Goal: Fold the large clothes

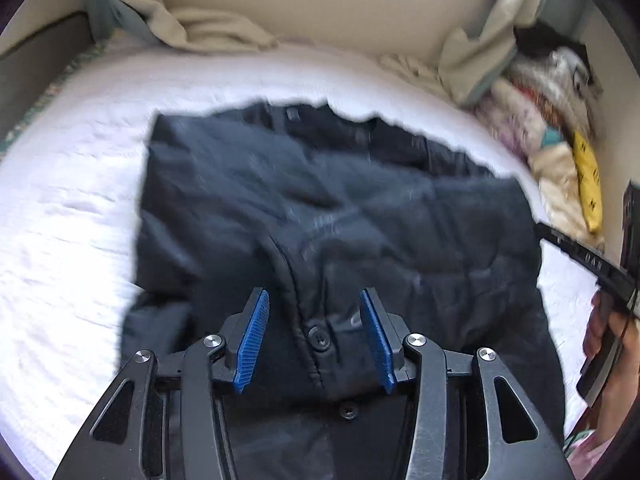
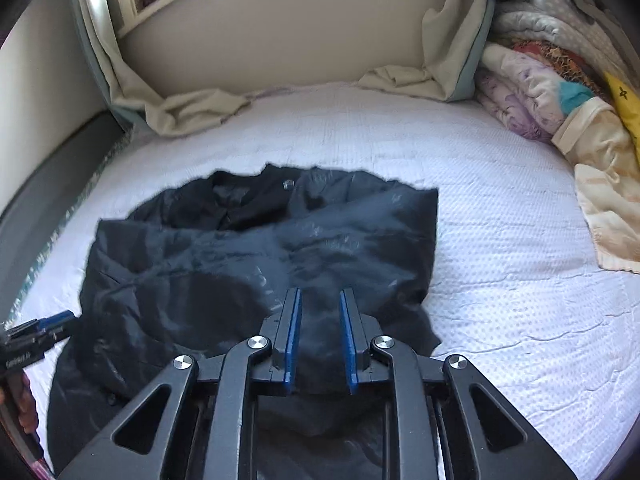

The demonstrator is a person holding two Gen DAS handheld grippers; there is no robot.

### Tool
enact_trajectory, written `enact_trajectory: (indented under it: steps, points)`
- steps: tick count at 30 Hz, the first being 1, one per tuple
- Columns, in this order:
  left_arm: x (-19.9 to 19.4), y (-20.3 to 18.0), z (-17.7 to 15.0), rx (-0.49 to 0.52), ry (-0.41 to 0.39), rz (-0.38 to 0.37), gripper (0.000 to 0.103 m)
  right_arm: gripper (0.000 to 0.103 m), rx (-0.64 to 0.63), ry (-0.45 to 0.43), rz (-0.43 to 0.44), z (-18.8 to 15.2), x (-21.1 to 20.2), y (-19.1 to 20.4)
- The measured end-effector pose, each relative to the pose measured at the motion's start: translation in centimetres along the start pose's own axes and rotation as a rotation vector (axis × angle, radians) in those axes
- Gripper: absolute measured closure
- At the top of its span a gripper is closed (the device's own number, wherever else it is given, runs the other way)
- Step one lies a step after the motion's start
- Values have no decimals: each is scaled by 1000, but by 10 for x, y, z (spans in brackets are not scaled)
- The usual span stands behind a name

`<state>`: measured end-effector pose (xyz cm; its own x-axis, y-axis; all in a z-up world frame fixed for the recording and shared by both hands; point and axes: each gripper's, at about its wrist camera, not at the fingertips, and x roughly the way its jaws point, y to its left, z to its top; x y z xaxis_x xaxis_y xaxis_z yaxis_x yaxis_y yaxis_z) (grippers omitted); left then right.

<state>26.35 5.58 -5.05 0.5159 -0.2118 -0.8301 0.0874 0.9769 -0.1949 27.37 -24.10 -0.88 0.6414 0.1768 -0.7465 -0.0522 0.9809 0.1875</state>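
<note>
- Jacket: a large dark navy padded jacket (image 1: 320,208) lies spread on the white textured bedspread (image 1: 72,208), collar at the far end, its hem running under both my grippers at the near edge.
- My left gripper (image 1: 315,340) hovers over the buttoned front placket, its blue ribbed pads (image 1: 254,340) wide apart with nothing between them but the fabric below; a round black button (image 1: 319,338) shows in the gap.
- My right gripper (image 2: 319,340) sits over the jacket's near right part, its blue pads (image 2: 292,344) parted more narrowly; dark cloth fills the gap, but I cannot tell whether they pinch it.
- From the left view, my right hand (image 1: 608,344) and its tool appear at the right edge, beside the jacket.
- Folded patterned blankets and quilts (image 2: 560,92) are stacked along the far right of the bed.
- Cream curtains (image 2: 192,112) pool on the bedspread's far side against the beige wall (image 2: 280,32).
</note>
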Motion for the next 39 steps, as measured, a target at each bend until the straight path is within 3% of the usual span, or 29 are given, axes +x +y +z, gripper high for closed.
enact_trajectory:
  steps: [4,10,27,33,35,37,39]
  points:
    - [36,9,-2,-32,106,27,51,88,-22,78,-39,-10,31,-1]
    - [45,13,-4,-14,122,49,51,88,-61,142,-68,-28,63,-1]
    - [58,11,-18,36,64,76,50,91,-72,78,-58,-53,83,-9]
    - [46,4,-13,42,71,106,46,90,-6,88,-19,-45,75,-15]
    - [41,3,-12,41,71,125,38,85,8,110,-16,-38,64,-13]
    - [34,1,-10,45,57,160,26,58,9,108,10,-29,50,-7]
    - [28,0,-9,51,44,181,18,49,5,74,19,-22,32,0]
